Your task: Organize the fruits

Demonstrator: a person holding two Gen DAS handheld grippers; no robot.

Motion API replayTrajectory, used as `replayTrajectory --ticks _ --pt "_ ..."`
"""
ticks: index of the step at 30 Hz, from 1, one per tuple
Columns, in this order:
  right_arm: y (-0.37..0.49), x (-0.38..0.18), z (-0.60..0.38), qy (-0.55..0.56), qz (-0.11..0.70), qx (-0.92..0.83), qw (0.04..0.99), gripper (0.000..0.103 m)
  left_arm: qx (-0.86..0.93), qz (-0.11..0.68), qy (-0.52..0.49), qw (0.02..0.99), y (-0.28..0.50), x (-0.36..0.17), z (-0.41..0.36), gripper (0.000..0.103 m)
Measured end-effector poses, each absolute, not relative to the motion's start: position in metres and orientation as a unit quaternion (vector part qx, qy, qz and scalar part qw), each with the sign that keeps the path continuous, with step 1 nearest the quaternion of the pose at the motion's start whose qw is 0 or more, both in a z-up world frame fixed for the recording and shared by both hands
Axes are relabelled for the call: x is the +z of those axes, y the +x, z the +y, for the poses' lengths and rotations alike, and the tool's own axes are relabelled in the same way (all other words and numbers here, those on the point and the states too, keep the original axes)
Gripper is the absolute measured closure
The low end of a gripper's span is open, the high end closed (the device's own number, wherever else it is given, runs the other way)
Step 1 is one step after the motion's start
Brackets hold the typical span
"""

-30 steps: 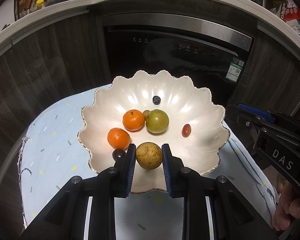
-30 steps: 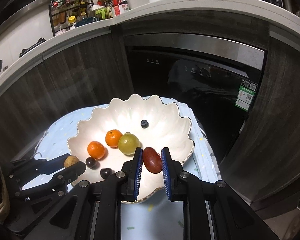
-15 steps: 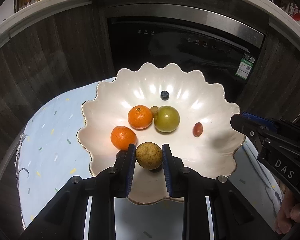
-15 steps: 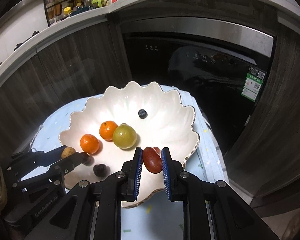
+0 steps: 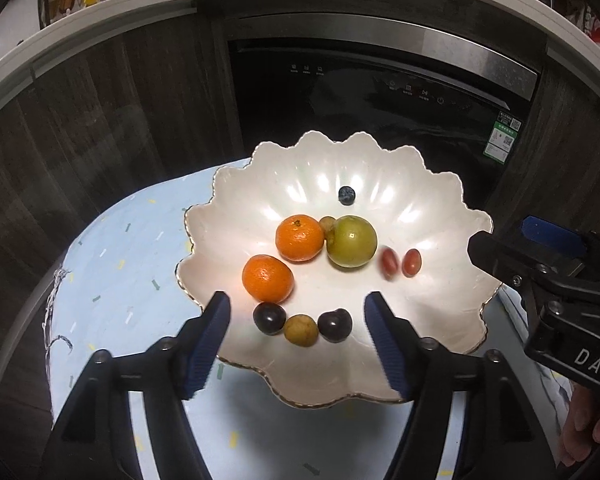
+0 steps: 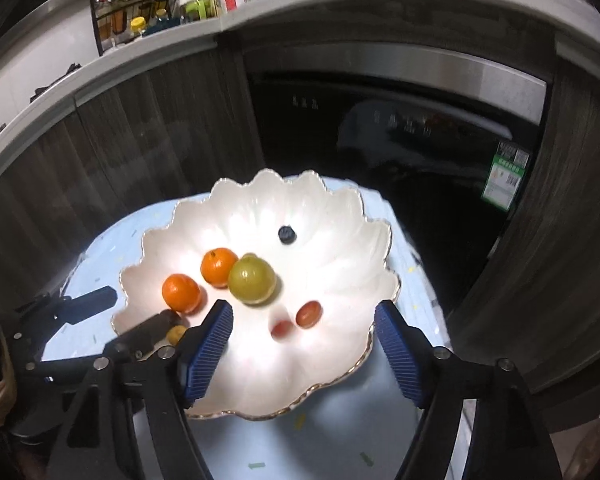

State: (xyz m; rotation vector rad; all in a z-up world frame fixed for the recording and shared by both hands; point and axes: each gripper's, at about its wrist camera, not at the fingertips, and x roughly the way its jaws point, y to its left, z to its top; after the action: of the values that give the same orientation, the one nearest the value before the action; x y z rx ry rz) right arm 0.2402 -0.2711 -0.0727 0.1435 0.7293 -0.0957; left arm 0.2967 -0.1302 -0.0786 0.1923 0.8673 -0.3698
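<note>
A white scalloped plate point(image 5: 420, 208) point(image 6: 332, 248) holds two oranges point(image 5: 300, 238) point(image 6: 219, 267), a green fruit point(image 5: 351, 241) point(image 6: 252, 280), a blueberry point(image 5: 346, 195) point(image 6: 287, 234) and two dark cherries point(image 5: 269, 318). My left gripper point(image 5: 297, 312) hangs over the near rim, its jaws opening; a brown longan point(image 5: 300, 330) point(image 6: 176, 334) lies free on the plate between them. My right gripper point(image 6: 302, 318) is opening too, above two red grape tomatoes point(image 6: 309, 314) point(image 5: 412, 263). One of them is motion-blurred. Nothing is gripped.
The plate rests on a light blue cloth point(image 5: 120, 264) over a small round table. Behind stands a black built-in appliance point(image 5: 380, 112) between dark wood cabinets. A rack of bottles point(image 6: 140, 16) sits on the counter above. A person's hand point(image 5: 584, 432) shows at the lower right.
Both grippers went from shut to open. The longan dropped onto the plate between the two cherries. The red tomato dropped beside the other red one.
</note>
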Motion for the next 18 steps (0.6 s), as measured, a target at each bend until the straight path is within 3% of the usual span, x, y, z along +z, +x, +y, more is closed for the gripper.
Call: replayTrajectory --ticks 4,8,18 --pt "0.239 -0.069 -0.27 0.068 0.353 -0.049 0.932 0.028 -0.167 0.412 0.09 0.891 0.294 -0.075 -0.127 0.019" --pt "0.234 -0.065 -0.27 0.066 0.345 -0.059 0.934 0.019 -0.166 0.415 0.086 0.891 0.291 -0.072 -0.124 0.018" --pt "0.221 -0.055 -0.267 0.057 0.339 -0.07 0.937 0.019 -0.159 0.407 0.078 0.896 0.277 -0.06 -0.116 0.015"
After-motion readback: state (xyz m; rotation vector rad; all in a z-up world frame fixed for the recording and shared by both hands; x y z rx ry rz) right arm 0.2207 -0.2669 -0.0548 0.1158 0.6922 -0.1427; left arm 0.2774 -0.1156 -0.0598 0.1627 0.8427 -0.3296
